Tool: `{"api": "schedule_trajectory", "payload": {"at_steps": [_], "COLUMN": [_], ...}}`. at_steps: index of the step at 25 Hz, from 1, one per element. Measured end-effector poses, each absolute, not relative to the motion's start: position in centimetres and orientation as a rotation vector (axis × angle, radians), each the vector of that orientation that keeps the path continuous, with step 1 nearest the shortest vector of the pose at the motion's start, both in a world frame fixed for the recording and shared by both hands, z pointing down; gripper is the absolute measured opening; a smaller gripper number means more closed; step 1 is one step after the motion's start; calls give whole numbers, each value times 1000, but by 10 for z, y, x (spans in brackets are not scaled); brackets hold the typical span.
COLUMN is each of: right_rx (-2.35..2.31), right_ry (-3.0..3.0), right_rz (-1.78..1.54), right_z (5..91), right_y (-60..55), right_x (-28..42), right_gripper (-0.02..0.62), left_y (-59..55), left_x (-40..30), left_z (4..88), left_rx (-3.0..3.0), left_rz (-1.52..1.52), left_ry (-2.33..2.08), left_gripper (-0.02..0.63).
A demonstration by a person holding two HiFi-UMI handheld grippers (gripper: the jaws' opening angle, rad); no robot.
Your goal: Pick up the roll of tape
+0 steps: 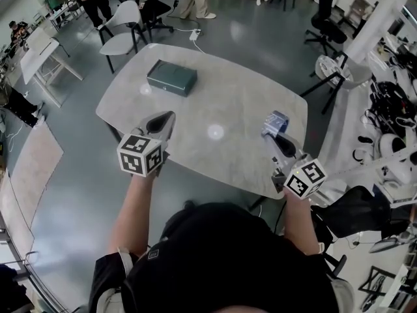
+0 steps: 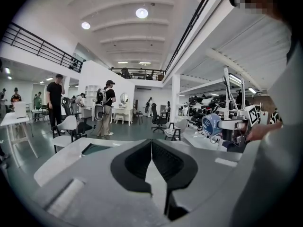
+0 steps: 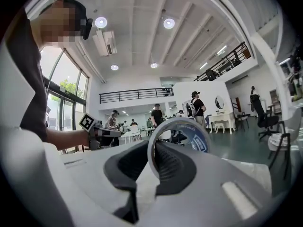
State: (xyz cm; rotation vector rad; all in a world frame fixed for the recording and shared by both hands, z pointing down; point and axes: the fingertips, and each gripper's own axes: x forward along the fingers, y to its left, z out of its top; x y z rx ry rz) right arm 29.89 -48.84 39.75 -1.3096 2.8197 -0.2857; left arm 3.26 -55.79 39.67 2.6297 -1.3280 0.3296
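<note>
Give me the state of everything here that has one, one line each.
roll of tape: clamped by its wall, held off the table.
right gripper: shut on the roll of tape.
left gripper: shut, empty.
green box: closed, lying flat on the table.

Head view looks steeply down on the table [image 1: 228, 103]; both gripper views look roughly level across the hall [image 2: 142, 98].
</note>
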Motion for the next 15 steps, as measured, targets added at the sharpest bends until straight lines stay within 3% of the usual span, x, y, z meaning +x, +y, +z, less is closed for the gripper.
{"api": "schedule_trajectory", "payload": {"at_steps": [15], "right_rx": [-1261], "right_ry": [2828], "right_rz": [-289], "right_z": [399], "right_y": [-478], "right_x": [292], "right_gripper": [44], "left_y": [-546], "left_x": [44], "left_z": [407], "left_rx": [2624], "left_rz": [322], "left_ry": [-1296], "left_gripper": [12]}}
